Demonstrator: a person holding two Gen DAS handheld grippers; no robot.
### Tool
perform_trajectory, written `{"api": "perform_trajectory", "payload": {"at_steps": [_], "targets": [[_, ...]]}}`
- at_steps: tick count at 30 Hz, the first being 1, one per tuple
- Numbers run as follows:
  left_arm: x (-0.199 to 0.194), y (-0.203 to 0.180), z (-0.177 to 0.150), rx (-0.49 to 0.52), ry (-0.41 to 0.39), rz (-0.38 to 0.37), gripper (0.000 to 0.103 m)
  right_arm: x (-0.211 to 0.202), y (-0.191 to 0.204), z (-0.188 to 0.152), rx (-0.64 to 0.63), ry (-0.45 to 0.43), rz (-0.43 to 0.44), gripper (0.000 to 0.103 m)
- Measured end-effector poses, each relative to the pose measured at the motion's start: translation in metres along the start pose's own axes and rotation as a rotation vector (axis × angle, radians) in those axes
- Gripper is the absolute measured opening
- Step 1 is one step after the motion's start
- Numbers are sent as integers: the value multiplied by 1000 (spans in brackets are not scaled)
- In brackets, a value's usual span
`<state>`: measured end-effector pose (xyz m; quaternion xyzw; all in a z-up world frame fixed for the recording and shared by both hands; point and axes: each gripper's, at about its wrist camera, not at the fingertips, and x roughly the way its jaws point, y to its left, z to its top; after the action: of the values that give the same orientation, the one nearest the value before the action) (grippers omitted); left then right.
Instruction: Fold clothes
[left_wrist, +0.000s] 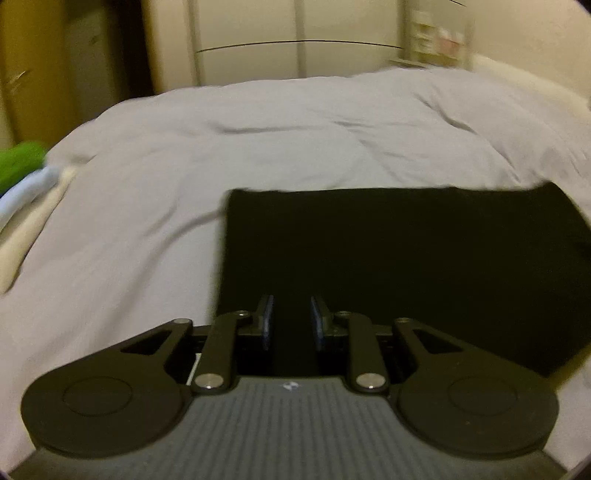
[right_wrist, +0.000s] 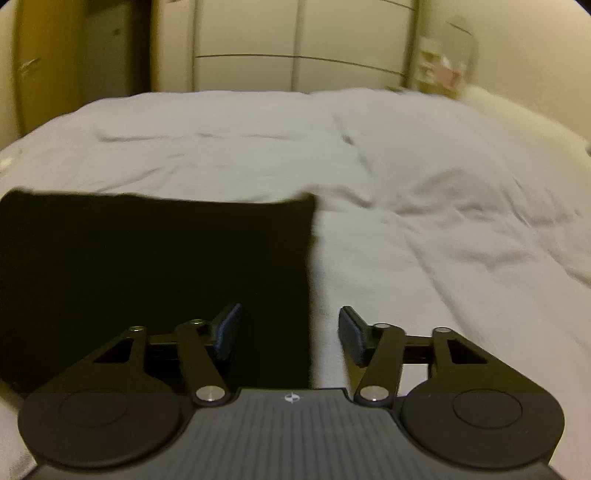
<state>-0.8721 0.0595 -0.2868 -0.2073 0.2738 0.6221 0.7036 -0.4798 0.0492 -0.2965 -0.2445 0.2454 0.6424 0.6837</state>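
Black garment (left_wrist: 388, 266) lies flat on the bed (left_wrist: 184, 166) as a neat rectangle, apparently part-folded. Judged soft, light, limp; best pinched at near corners or edges. Left tool (left_wrist: 291, 321) is held over its near edge, fingers narrowly apart, nothing clamped. Right tool (right_wrist: 290, 334) is spread wide, straddling its right edge.

The left gripper (left_wrist: 291, 319) holds its fingers (left_wrist: 266, 321) close together with a narrow gap, while the right gripper (right_wrist: 290, 332) has its fingers (right_wrist: 229, 330) spread wide.
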Motion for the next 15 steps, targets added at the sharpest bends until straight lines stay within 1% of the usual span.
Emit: {"api": "perform_trajectory", "payload": {"at_steps": [1,4,6,8,10,11,13,15], "targets": [[-6,5,-2,-15,-3,16,4,-4,-5,2,34,5,0,56],[-26,13,-2,-63,-12,50,4,-26,-5,3,41,-29,-15,55],[-43,8,-2,-71,-27,50,5,-46,-1,1,62,-55,24,55],[-54,-2,0,-65,-47,24,14,-64,9,-2,66,-76,72,56],[-61,-13,-1,-57,-48,-14,16,-71,20,-10,50,-76,105,60],[-61,-17,-3,-48,-41,-14,17,-74,25,-14,41,-76,121,60],[-53,-19,-12,-40,-4,27,22,-64,26,-24,39,-30,123,59],[-40,-13,-24,-68,46,68,22,-54,14,-34,80,-1,135,58]]}}
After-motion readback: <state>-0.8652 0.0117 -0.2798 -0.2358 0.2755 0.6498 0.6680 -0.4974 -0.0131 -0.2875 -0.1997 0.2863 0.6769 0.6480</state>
